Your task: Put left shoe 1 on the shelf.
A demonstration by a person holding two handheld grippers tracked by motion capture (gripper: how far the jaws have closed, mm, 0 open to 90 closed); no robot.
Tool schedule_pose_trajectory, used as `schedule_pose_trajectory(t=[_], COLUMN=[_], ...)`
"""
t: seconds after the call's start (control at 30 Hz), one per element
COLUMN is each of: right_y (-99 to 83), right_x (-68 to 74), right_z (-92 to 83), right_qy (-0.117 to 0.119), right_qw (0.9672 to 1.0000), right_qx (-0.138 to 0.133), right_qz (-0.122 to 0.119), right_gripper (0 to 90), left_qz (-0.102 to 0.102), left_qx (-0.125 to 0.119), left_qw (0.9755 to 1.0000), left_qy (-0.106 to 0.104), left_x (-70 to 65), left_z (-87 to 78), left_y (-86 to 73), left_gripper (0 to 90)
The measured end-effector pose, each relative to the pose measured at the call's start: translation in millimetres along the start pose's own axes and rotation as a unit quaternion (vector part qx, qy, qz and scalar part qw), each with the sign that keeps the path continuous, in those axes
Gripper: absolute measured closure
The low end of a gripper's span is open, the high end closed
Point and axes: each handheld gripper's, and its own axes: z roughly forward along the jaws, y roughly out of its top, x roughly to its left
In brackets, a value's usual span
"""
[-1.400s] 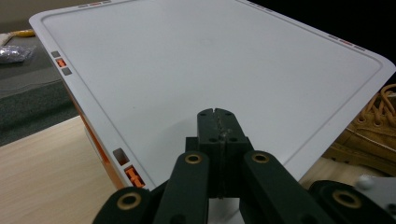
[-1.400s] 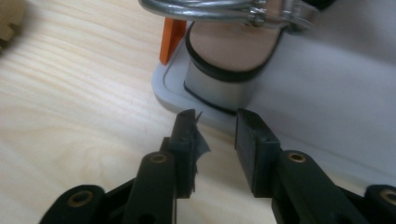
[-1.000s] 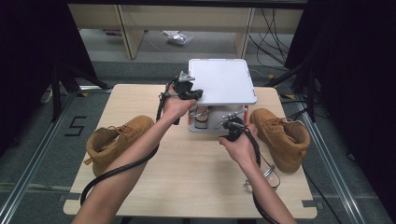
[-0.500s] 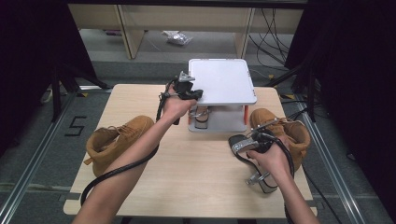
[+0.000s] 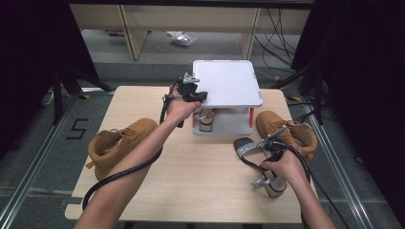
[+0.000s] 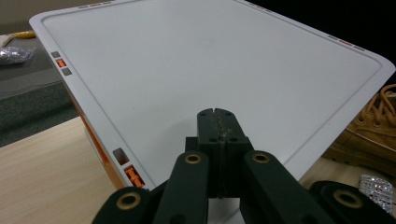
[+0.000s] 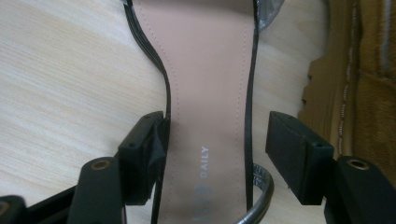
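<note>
On the tabletop [image 5: 191, 176], lower right of the high view, the sandal [image 7: 210, 93] lies between the right gripper [image 7: 217, 154] jaws, just opened wide; left gripper [image 6: 215, 140] jaws shut, empty, over the rack [image 5: 229, 83]; withdrawing could snag its strap.

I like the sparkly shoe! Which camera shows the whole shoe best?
The high view: the whole sparkly sandal lies on the table. The right gripper view shows its insole close up; the left gripper view catches a glittery bit.
</note>
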Motion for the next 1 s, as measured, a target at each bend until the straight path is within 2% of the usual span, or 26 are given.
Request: schedule_pose_trajectory(t=[0.03,0.1,0.2,0.23,0.3,0.33,0.4,0.53,0.6,0.73,0.8,0.83,0.9,0.93,1.0], right_y=[0.3,2.4,5.2,6.3,7.2,8.0,8.8,9.3,9.8,10.7,12.6,12.4,13.8,13.6,14.4], right_x=[-0.5,-1.5,-2.4,-2.4,-3.3,-2.2,-1.6,-1.8,-0.9,0.3,-0.7,-0.8,-2.0,-1.4,-0.9], right_z=[1.3,0.8,1.3,1.3,1.5,-1.0,-2.0,7.3,11.6,19.5,22.2,24.6,27.1,27.9,28.4], right_qy=[-0.008,0.002,0.003,0.005,0.007,0.023,0.018,0.009,0.012,0.011,0.009,0.008,0.017,0.005,0.004], right_qw=[0.9999,1.0000,0.9999,0.9998,0.9999,0.9997,0.9998,0.9993,0.9989,0.9989,0.9979,0.9982,0.9973,0.9977,0.9974], right_qx=[-0.002,0.006,0.014,0.017,0.014,0.010,0.010,0.034,0.044,0.045,0.061,0.057,0.069,0.066,0.069], right_qz=[-0.007,0.000,-0.006,0.000,-0.007,-0.001,-0.002,-0.014,-0.014,-0.012,-0.017,-0.017,-0.016,-0.018,-0.019], right_gripper=[36.5,35.6,33.8,33.4,33.4,33.4,33.1,31.4,31.0,31.1,31.8,32.0,32.7,33.1,33.6], left_qz=[-0.001,0.000,0.000,0.000,0.001,0.001,0.002,0.003,0.002,0.003,0.002,0.002,0.002,0.003,0.003], left_qx=[0.000,0.000,0.001,0.001,0.001,0.001,0.002,0.005,0.005,0.006,0.002,0.002,0.002,0.006,0.006], left_qw=[1.0000,1.0000,1.0000,1.0000,1.0000,1.0000,1.0000,1.0000,1.0000,1.0000,1.0000,1.0000,1.0000,1.0000,1.0000], left_qy=[0.000,0.000,-0.001,-0.001,-0.001,-0.001,0.000,0.001,0.000,0.001,-0.001,-0.001,-0.002,0.000,0.000], left_x=[0.0,0.0,0.2,0.2,0.2,0.2,0.1,0.0,0.1,-0.1,0.1,0.2,0.4,0.3,0.2], left_z=[-0.1,0.0,0.1,0.0,0.0,0.1,0.1,-0.2,-0.3,-0.2,0.1,0.1,0.1,-0.3,-0.3], left_y=[-0.1,-0.1,0.2,0.2,0.2,0.3,0.6,0.9,0.9,0.9,0.6,0.6,0.6,0.9,0.9], left_gripper=[89.7,89.7,89.7,89.7,89.7,89.7,89.7,89.7,89.7,89.7,89.7,89.7,89.7,89.7,89.7])
